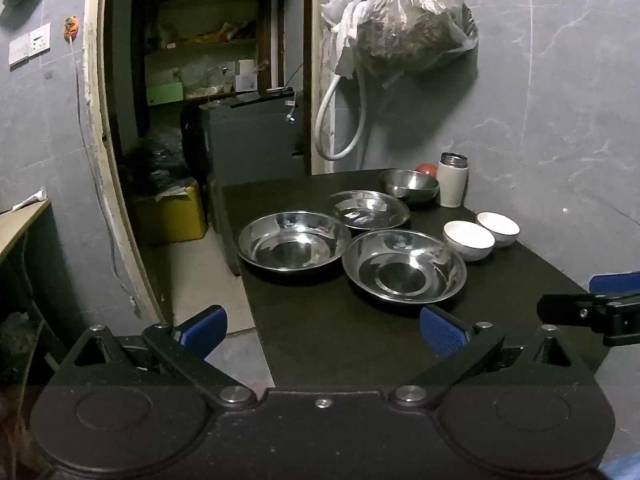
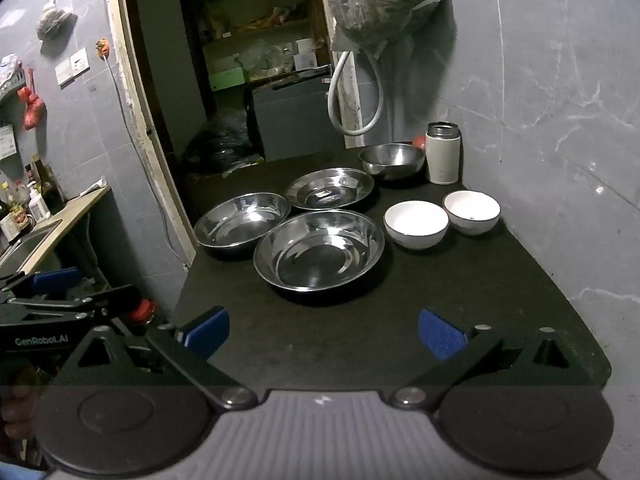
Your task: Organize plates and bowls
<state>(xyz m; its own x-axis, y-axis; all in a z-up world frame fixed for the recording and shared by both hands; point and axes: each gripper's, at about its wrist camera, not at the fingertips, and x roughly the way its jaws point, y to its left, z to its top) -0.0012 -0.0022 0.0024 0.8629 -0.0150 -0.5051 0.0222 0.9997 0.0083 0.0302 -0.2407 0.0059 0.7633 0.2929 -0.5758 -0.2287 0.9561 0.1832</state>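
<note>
Black-framed left gripper (image 1: 323, 330) and right gripper (image 2: 323, 331), blue ribbed pads (image 2: 440, 338)

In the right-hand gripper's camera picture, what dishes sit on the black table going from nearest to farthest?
Nearest steel plate → two white bowls, first one, then the other → far steel plate → steel bowl → white flask by the wall. The left steel plate overlaps in depth, so it is left out.

Red object (image 1: 426, 169) behind steel bowl (image 1: 409, 186)
</note>
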